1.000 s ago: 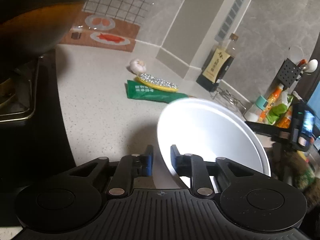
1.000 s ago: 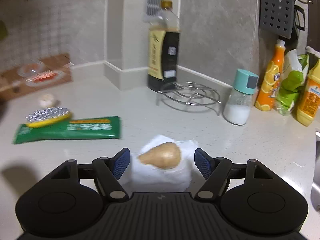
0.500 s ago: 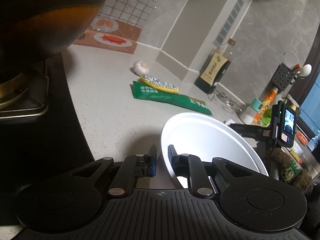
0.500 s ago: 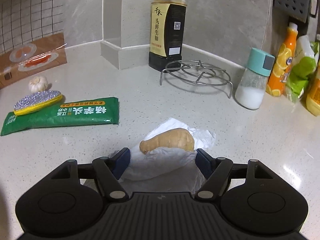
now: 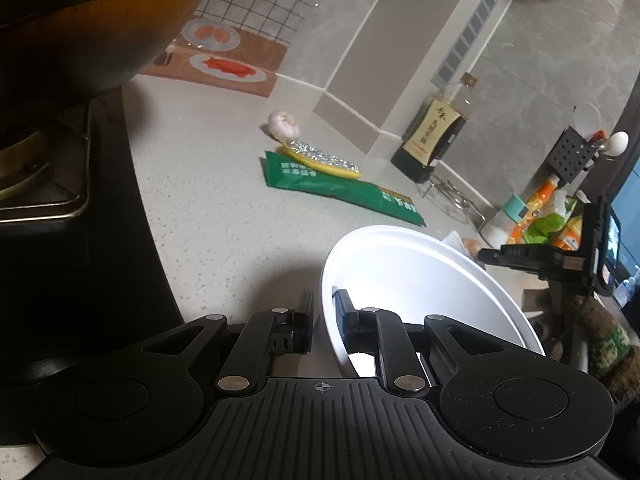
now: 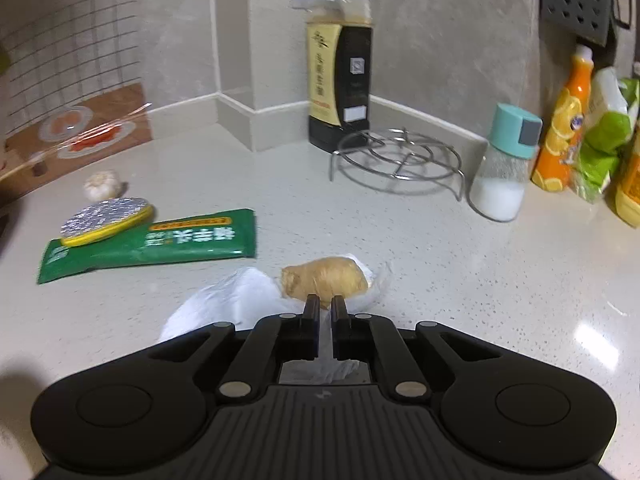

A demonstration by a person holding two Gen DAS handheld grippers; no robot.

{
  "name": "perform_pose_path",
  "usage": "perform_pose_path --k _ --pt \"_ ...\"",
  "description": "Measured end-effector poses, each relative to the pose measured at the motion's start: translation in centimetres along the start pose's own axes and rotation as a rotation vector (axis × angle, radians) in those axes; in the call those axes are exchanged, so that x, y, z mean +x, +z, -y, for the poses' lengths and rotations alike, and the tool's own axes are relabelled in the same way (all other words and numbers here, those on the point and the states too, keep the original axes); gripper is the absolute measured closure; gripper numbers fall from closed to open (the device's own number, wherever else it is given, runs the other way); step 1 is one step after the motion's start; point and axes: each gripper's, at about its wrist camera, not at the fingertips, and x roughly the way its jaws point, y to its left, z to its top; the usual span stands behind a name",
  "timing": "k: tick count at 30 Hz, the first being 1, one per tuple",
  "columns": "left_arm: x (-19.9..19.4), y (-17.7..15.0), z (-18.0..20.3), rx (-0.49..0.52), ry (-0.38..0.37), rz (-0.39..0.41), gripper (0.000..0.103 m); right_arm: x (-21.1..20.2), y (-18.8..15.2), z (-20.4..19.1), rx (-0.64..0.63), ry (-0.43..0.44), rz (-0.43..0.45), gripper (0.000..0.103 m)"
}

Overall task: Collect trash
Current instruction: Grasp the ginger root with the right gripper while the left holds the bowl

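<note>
The left gripper (image 5: 323, 322) is clamped on the rim of an empty white bowl (image 5: 420, 280). The right gripper (image 6: 325, 307) has pinched the crumpled tissue (image 6: 224, 304) under the ginger piece (image 6: 324, 280). The green wrapper (image 6: 152, 242) at ten o'clock remains uncollected.

A home kitchen, as I see it through my wrist cameras: a speckled stone tabletop (image 6: 460, 280) meets a grey stone wall; a dark wok (image 5: 88, 28) sits over a stove burner (image 5: 24, 176). A soy sauce bottle (image 6: 340, 80), a salt shaker (image 6: 506, 164), a wire trivet (image 6: 400, 156) and a garlic bulb (image 6: 102, 184) stand along the tabletop.
</note>
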Motion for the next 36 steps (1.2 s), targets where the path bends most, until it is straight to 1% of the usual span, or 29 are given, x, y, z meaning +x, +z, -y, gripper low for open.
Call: perform_pose_path --k 6,8,9,11,12,13,14,15,16,19,21,25,29,31,33,35,36 --pt "0.3 0.1 0.2 0.000 0.005 -0.008 0.088 -0.8 -1.0 -0.4 -0.056 0.040 -0.007 0.097" --pt "0.7 0.2 0.3 -0.001 -0.004 -0.025 0.085 -0.9 -1.5 -0.5 -0.063 0.039 -0.003 0.096" --pt "0.8 0.2 0.3 0.002 -0.008 -0.032 0.084 -1.0 -1.7 -0.4 -0.061 0.035 0.001 0.094" --pt "1.0 0.1 0.6 0.023 -0.014 -0.037 0.082 -1.3 -1.8 0.0 -0.043 0.036 0.022 0.085" --pt "1.0 0.1 0.7 0.031 -0.022 -0.036 0.082 -1.4 -1.7 0.3 -0.032 0.039 0.036 0.073" --pt "1.1 0.1 0.8 0.036 -0.030 -0.038 0.081 -1.6 -1.6 0.7 -0.018 0.039 0.055 0.066" --pt "1.2 0.1 0.9 0.044 -0.035 -0.041 0.081 -1.8 -1.4 1.1 -0.005 0.034 0.073 0.052" --pt "1.3 0.0 1.0 0.050 -0.032 -0.041 0.081 -1.9 -1.3 1.4 0.004 0.026 0.089 0.044" --pt "1.4 0.0 1.1 0.056 -0.025 -0.040 0.081 -2.0 -1.1 1.9 0.009 0.021 0.101 0.043" --pt "1.6 0.1 1.4 0.065 -0.005 -0.034 0.084 -1.7 -0.6 3.0 0.027 0.013 0.112 0.042" --pt "1.7 0.2 1.7 0.073 -0.001 -0.028 0.085 -1.4 -0.6 3.5 0.043 0.023 0.110 0.040" --pt "1.4 0.2 1.8 0.057 0.014 -0.016 0.084 0.0 -0.4 3.4 0.056 0.044 0.093 0.040" --pt "1.3 0.3 1.6 0.051 0.022 -0.017 0.085 2.6 0.2 2.8 0.107 0.053 0.047 0.039" --pt "1.2 0.2 1.5 0.045 0.024 -0.019 0.086 3.9 0.4 2.4 0.109 0.076 0.014 0.039" --pt "1.1 0.1 1.3 0.044 0.023 -0.021 0.086 4.7 0.5 1.8 0.085 0.082 -0.021 0.038" --pt "1.0 0.0 1.2 0.042 0.021 -0.021 0.086 4.5 0.2 0.7 0.009 0.053 -0.018 0.040" --pt "0.9 0.0 1.2 0.039 0.018 -0.020 0.086 4.2 -0.2 0.2 -0.032 0.038 -0.007 0.050"
